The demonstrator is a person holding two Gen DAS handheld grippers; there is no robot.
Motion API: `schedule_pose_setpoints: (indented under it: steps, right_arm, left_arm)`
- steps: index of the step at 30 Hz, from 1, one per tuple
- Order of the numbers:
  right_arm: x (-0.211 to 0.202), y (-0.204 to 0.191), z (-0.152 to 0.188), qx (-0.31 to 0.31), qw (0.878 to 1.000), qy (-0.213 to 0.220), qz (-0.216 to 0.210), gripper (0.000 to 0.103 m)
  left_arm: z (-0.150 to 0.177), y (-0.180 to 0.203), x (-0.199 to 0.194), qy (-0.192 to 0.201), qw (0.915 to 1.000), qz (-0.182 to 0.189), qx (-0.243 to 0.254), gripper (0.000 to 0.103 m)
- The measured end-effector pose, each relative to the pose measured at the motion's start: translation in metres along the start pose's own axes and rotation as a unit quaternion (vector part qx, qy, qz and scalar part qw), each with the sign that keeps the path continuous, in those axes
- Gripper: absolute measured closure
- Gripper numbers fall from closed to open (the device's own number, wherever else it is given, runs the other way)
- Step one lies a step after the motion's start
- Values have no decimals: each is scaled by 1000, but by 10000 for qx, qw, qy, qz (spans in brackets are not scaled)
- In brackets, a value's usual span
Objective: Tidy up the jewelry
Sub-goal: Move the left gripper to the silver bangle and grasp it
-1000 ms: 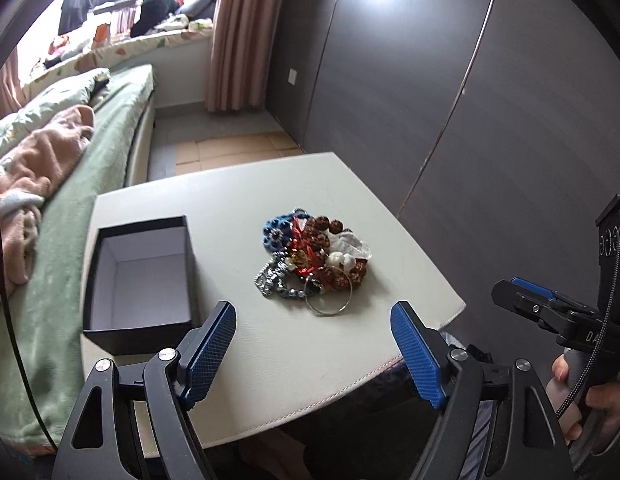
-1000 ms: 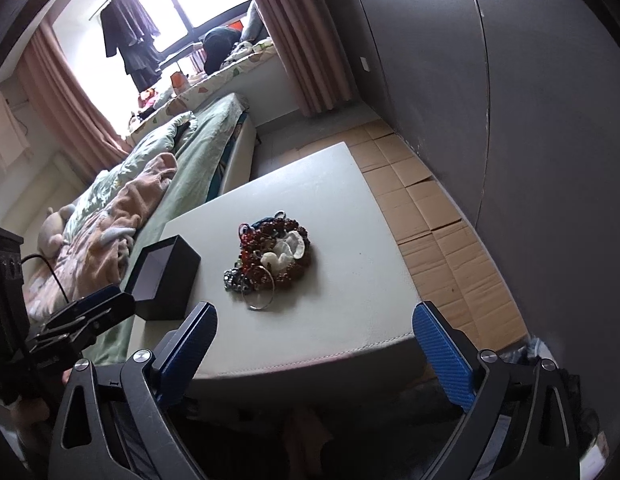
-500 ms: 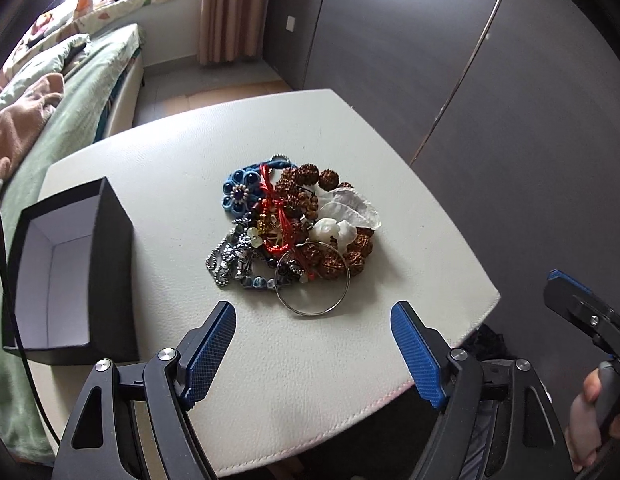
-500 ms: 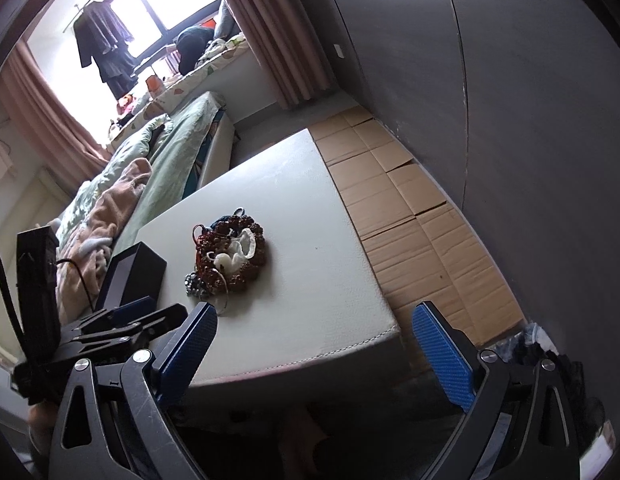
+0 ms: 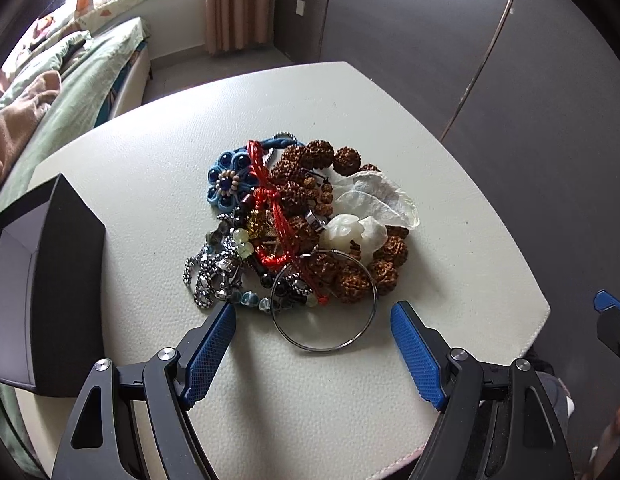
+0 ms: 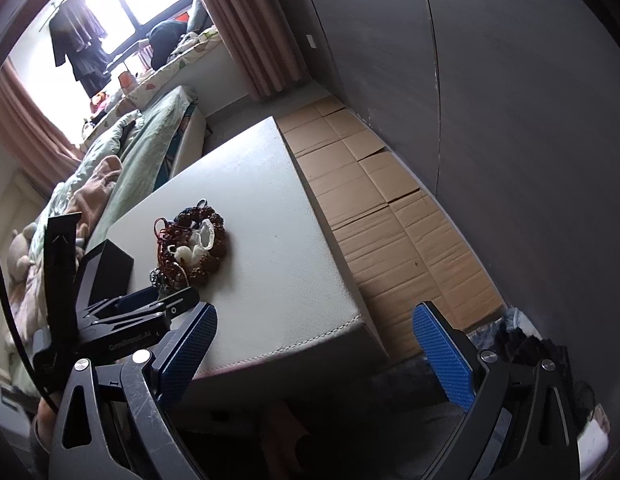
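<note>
A heap of jewelry (image 5: 306,228) lies in the middle of a white table (image 5: 449,208): brown seed beads, a blue flower piece, red cord, white stones, steel chains and a silver bangle (image 5: 323,304) at the near edge. My left gripper (image 5: 311,312) is open and empty, low over the table, its tips either side of the bangle. A black open box (image 5: 46,280) stands at the left. My right gripper (image 6: 313,316) is open and empty, off the table's near right corner. The heap (image 6: 190,244) and box (image 6: 110,268) also show in the right wrist view.
A bed with green bedding (image 5: 70,76) runs along the table's far left. Dark wardrobe doors (image 5: 509,60) stand to the right. Flattened cardboard (image 6: 389,208) covers the floor between table and wardrobe. The left gripper's body (image 6: 122,320) sits in front of the right one.
My left gripper has moved forward and down towards the heap, which now fills the view's middle. My right gripper has swung a little right. Both have stayed open.
</note>
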State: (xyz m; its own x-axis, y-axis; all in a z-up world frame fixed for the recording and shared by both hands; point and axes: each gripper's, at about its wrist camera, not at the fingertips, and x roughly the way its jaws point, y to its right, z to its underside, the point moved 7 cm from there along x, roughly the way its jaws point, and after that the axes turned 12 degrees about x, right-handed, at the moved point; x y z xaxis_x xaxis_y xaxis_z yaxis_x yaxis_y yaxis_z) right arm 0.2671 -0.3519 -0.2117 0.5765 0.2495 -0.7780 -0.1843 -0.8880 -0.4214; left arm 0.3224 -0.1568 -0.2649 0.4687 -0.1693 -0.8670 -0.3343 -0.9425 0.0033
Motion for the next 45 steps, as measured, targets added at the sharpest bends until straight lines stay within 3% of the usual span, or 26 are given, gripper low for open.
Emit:
schedule_pose_setpoints:
  steps: [2, 3, 5, 6, 7, 19, 27, 35, 36, 38, 39, 40, 45]
  right_arm:
    - [0, 1, 0, 34, 10000, -5, -2, 4]
    - [1, 1, -1, 38, 10000, -4, -12, 4]
    - [1, -3, -2, 22, 10000, 6, -43, 4]
    - [2, -5, -3, 8, 10000, 13, -63, 4]
    - [3, -8, -4, -9, 10000, 12, -94, 4]
    - [16, -42, -6, -103, 9989, -197, -421, 4]
    - [20, -42, 8, -86, 9987, -322, -386, 4]
    - [18, -24, 14, 78, 9988, -362, -330, 4]
    - [18, -23, 13, 80, 9988, -359, -332, 4]
    - [19, -23, 12, 62, 9988, -363, -337, 4]
    - [19, -23, 12, 49, 9987, -367, -342, 4]
    - [20, -24, 12, 37, 9987, -372, -346, 4]
    - [23, -24, 14, 23, 9985, -413, -358, 4]
  left_arm:
    - [-1, -2, -1, 22, 9999, -115, 30, 39]
    - [-1, -3, -2, 26, 9999, -103, 19, 53]
    - [-1, -6, -4, -9, 9999, 60, -97, 64]
    - [0, -9, -5, -38, 9997, 136, -178, 85]
    - [1, -13, -7, -64, 9996, 153, -220, 95]
    - [7, -32, -45, 385, 9976, 348, -453, 95]
    - [18, -27, -41, 235, 9936, 885, -660, 94]
    - [19, -7, -40, 218, 9924, 1110, -491, 91]
    - [20, -4, -39, 203, 9925, 1127, -420, 84]
    - [20, -1, -37, 197, 9923, 1172, -351, 59]
    - [21, 0, -38, 230, 9921, 1184, -356, 41]
    - [21, 0, -39, 284, 9917, 1192, -379, 32]
    - [20, -2, -34, 329, 9890, 1324, -569, 32]
